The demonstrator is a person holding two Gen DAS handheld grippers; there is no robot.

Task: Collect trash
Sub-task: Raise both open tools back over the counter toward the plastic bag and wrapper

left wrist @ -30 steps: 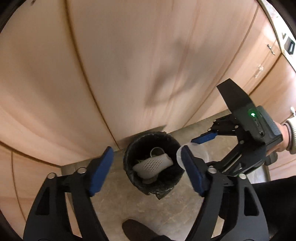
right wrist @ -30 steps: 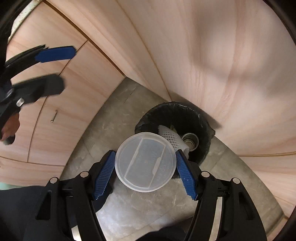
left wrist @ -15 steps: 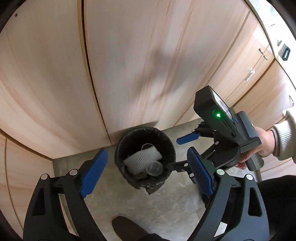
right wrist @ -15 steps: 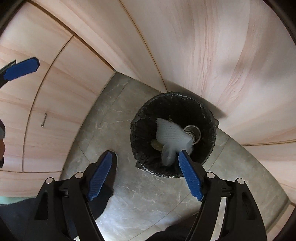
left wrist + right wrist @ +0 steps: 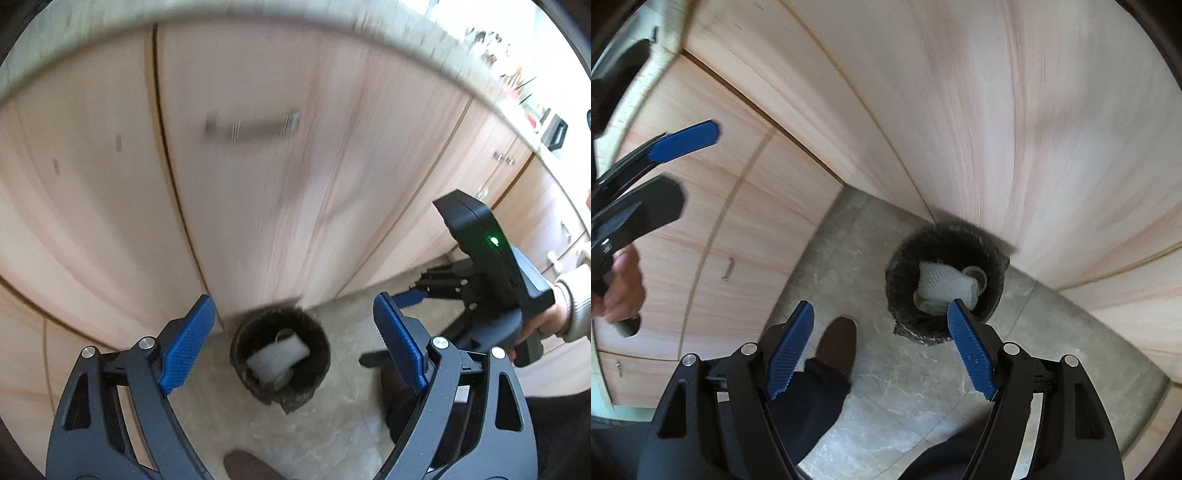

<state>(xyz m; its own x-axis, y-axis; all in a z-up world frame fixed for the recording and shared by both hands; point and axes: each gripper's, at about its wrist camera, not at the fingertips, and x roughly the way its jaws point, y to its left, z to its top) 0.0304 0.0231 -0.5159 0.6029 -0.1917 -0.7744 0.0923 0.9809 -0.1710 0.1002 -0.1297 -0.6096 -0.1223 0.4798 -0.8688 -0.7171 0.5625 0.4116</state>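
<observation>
A black bin (image 5: 279, 354) with a dark liner stands on the floor against the wooden cabinets. It holds a white foam net sleeve (image 5: 277, 355) and clear plastic pieces. The bin also shows in the right wrist view (image 5: 945, 286) with the sleeve (image 5: 946, 283) inside. My left gripper (image 5: 290, 349) is open and empty, high above the bin. My right gripper (image 5: 879, 350) is open and empty, above the floor to the left of the bin. The right gripper's body (image 5: 491, 280) shows in the left wrist view, held by a hand.
Pale wooden cabinet doors (image 5: 258, 184) with a metal handle (image 5: 253, 125) rise behind the bin. A countertop edge (image 5: 443, 55) runs above. The floor is grey stone tile (image 5: 886, 387). A dark shoe (image 5: 837, 343) stands left of the bin. The left gripper (image 5: 653, 173) shows at the left.
The clear round lid left my right gripper and fell into the bin. Both grippers have since risen and drawn back from the bin, which looks smaller now.
</observation>
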